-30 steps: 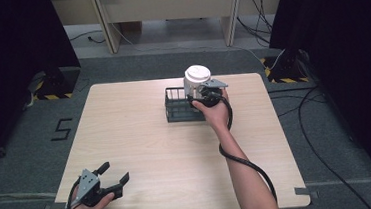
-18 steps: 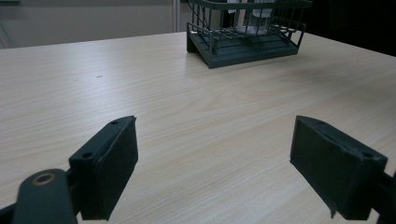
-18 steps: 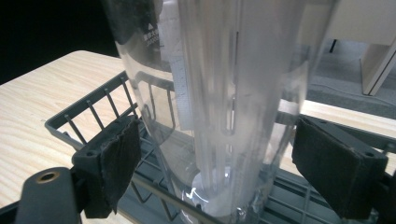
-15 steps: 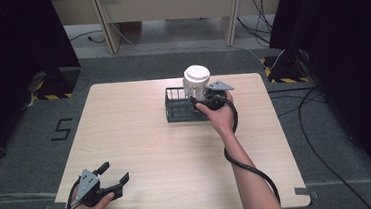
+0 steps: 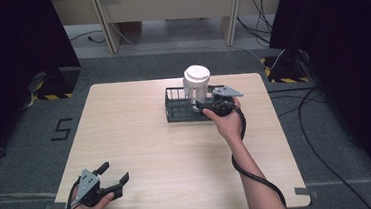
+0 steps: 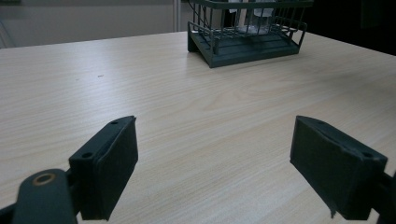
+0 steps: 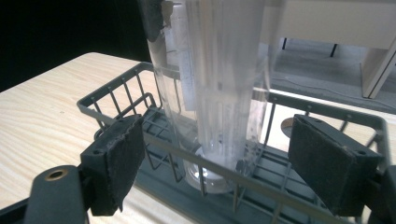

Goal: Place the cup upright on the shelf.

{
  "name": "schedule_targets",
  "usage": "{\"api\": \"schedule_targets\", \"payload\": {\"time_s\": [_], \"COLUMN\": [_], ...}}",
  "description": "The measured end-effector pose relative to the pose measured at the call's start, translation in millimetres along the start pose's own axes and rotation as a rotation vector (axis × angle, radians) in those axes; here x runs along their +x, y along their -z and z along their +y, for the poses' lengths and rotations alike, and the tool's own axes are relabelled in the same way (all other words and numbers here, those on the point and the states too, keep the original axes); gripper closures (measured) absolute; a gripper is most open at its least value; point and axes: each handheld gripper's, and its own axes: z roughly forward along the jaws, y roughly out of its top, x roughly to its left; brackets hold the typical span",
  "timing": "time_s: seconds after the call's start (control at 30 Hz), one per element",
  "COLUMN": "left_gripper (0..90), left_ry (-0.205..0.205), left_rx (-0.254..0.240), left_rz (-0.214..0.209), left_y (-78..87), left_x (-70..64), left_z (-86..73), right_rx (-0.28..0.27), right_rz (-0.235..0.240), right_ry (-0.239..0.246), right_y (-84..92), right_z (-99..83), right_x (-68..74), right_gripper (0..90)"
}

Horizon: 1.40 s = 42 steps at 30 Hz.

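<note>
Fig.: R gripper (image 5: 204,106) jaws spread beside the clear cup (image 5: 196,85), upright in wire basket (image 5: 176,110); L gripper (image 5: 111,176) spread, idle. We judge release done; next, retreat w/o tipping it.

In the right gripper view the clear container (image 7: 219,93) runs off the top edge, so its lid and upper half are cut away, and its near surface is blurred by closeness. The wire basket (image 7: 327,119) leaves that picture at the right and bottom edges. In the left gripper view the basket (image 6: 247,39) is cut by the top edge, and the container (image 6: 254,18) inside it is a small blur behind the wires. In the high view the right gripper (image 5: 204,104) has its jaw tips hidden against the basket wall (image 5: 176,105) near the tabletop's far edge, so their gap cannot be read there. The left forearm leaves at the bottom edge.
</note>
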Motion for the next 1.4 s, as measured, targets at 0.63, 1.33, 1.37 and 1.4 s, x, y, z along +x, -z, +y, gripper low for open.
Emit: {"api": "schedule_targets", "payload": {"time_s": [0.63, 1.33, 1.37, 1.4], "left_gripper": [14.7, 14.7, 14.7, 14.7], "left_ry": [-0.005, -0.008, -0.009, -0.010], "left_rx": [0.005, 0.008, 0.007, 0.007], "left_rz": [0.009, 0.008, 0.008, 0.009], "left_y": [0.2, 0.9, 0.8, 0.9], "left_x": [-0.3, -1.0, -1.0, -1.2], "left_z": [0.2, 0.2, 0.1, 0.2], "right_rx": [0.024, 0.068, 0.070, 0.073], "right_rz": [-0.011, -0.032, -0.033, -0.034], "right_ry": [-0.001, -0.032, -0.035, -0.033], "right_y": [45.0, 91.0, 92.3, 94.3], "right_z": [-29.8, -69.3, -70.7, -72.3], "right_x": [-9.5, -21.6, -21.9, -22.8], "right_gripper": [24.2, 25.8, 25.8, 25.8]}}
